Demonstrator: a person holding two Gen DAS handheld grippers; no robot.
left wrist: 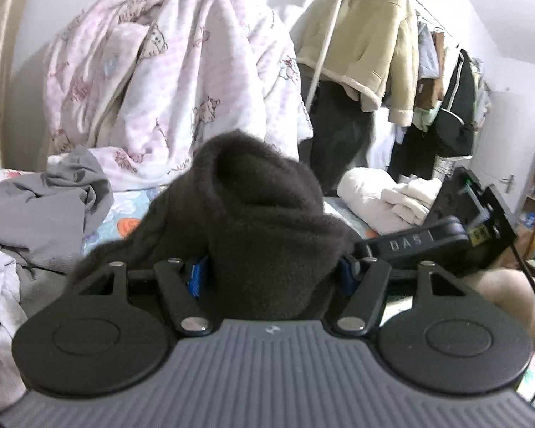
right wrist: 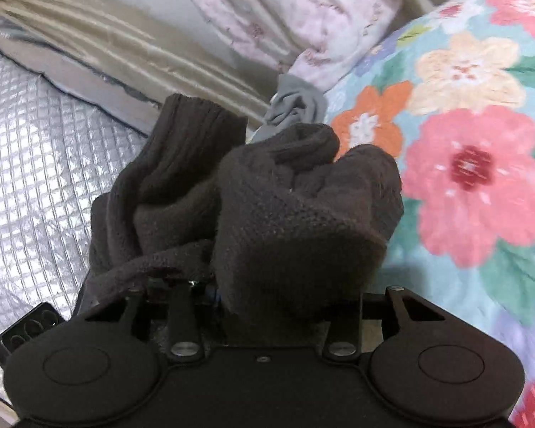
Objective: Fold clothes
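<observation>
Through my left camera, a dark brown knitted sweater (left wrist: 267, 221) fills the middle of the view, bunched up and rising in a hooded fold above the left gripper (left wrist: 271, 274). Its fingers are closed on the thick wool, with blue pads (left wrist: 195, 275) just showing at either side of the cloth. To the right, the other gripper's black body (left wrist: 446, 235) sits close beside the sweater, and part of a hand (left wrist: 506, 292) shows at the right edge. Behind the sweater lies a bed with a flowered sheet (left wrist: 132, 214), a crumpled grey garment (left wrist: 46, 207) on its left, a heaped pink and white quilt (left wrist: 182, 82) against the wall, and a folded cream garment (left wrist: 385, 199) on the right. A beige jacket (left wrist: 371, 42) hangs on a crowded clothes rail at the back. Through my right camera, the same sweater (right wrist: 289, 207) is gathered in the right gripper (right wrist: 285, 292), whose fingers are buried under the wool and appear clamped on it. A ribbed cuff (right wrist: 196, 121) sticks up on the left. The sweater hangs above the flowered sheet (right wrist: 474, 164), with a silver quilted mat (right wrist: 35, 164) to the left and a small grey garment (right wrist: 296, 103) just beyond.
</observation>
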